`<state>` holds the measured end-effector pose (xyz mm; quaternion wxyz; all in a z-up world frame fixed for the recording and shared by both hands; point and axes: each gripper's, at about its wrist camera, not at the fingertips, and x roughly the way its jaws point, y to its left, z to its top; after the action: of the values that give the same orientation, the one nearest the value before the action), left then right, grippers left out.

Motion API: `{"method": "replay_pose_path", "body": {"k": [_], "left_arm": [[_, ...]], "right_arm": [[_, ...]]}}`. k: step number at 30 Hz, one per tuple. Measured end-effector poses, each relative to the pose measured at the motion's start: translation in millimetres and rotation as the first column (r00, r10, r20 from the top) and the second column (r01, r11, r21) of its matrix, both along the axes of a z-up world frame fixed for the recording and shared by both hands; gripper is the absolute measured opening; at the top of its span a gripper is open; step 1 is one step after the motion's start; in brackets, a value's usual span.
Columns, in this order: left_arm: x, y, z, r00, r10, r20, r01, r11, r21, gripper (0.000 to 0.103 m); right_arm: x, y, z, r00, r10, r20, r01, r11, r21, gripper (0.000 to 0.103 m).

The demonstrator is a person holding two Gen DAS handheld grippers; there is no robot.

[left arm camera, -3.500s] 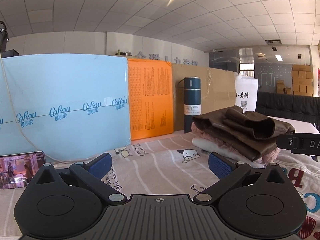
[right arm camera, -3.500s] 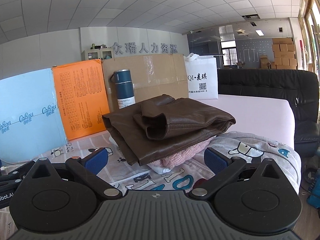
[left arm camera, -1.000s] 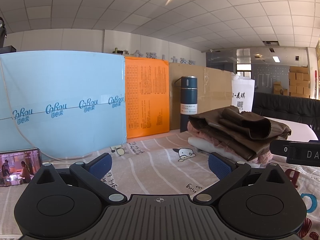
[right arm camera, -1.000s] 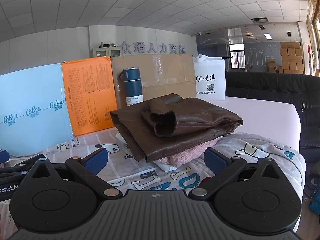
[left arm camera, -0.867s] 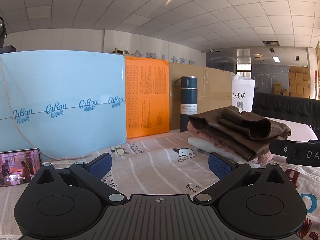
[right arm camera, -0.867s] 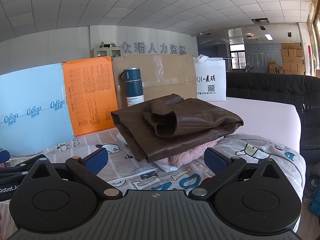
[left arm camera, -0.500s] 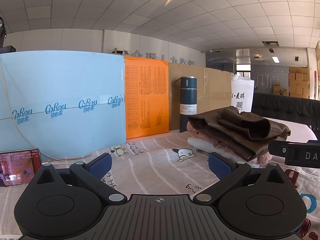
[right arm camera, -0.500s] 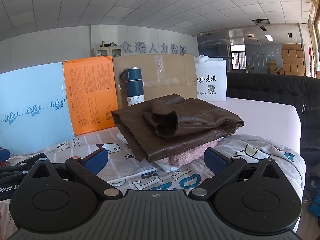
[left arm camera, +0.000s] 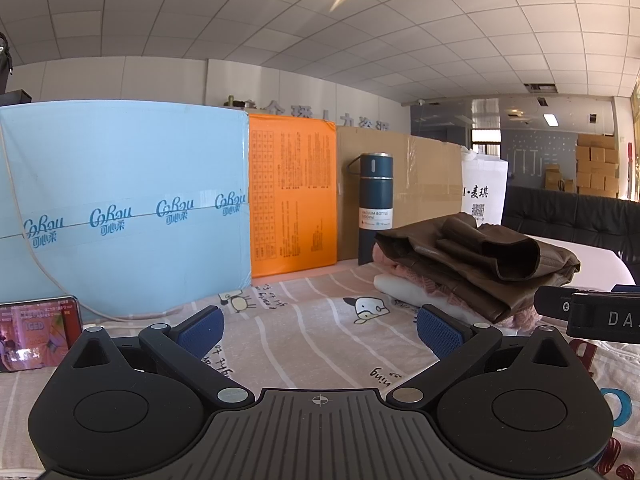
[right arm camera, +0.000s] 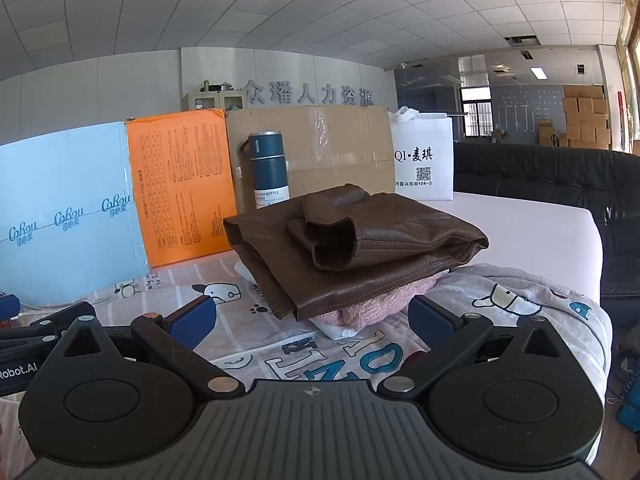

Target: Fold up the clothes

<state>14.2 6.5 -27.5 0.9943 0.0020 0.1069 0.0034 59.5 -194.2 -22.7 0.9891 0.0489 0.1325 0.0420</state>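
A folded brown leather jacket (right arm camera: 352, 248) tops a pile of folded clothes, over a pink knit (right arm camera: 372, 308) and a white garment (left arm camera: 404, 286). The pile rests on a cartoon-print sheet (left arm camera: 320, 332). In the left wrist view the brown jacket (left arm camera: 480, 256) lies ahead to the right. My left gripper (left arm camera: 320, 326) is open and holds nothing, low over the sheet. My right gripper (right arm camera: 312, 320) is open too, just short of the pile's near edge. The right gripper's body (left arm camera: 592, 314) pokes into the left wrist view at the right.
A blue vacuum bottle (right arm camera: 270, 170) stands behind the pile. Light-blue (left arm camera: 120, 208), orange (left arm camera: 292, 192) and cardboard boxes (right arm camera: 320, 152) wall the back, with a white bag (right arm camera: 424, 164). A phone (left arm camera: 36, 330) lies at left. A black sofa (right arm camera: 560, 184) sits at right.
Both views drifted a little since 3.5 s ago; the pile sits slightly further left in the left wrist view. The phone's screen picture changed. Both grippers stayed open.
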Motion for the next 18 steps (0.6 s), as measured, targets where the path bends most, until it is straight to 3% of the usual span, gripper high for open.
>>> {"method": "replay_pose_path", "body": {"k": [18], "left_arm": [[0.7,-0.3,0.7,1.0,-0.003,-0.001,0.003,1.0,-0.006,0.103]], "right_arm": [[0.2,0.4,-0.1,1.0,0.003,-0.002,-0.003,1.0,-0.003,0.103]]}}
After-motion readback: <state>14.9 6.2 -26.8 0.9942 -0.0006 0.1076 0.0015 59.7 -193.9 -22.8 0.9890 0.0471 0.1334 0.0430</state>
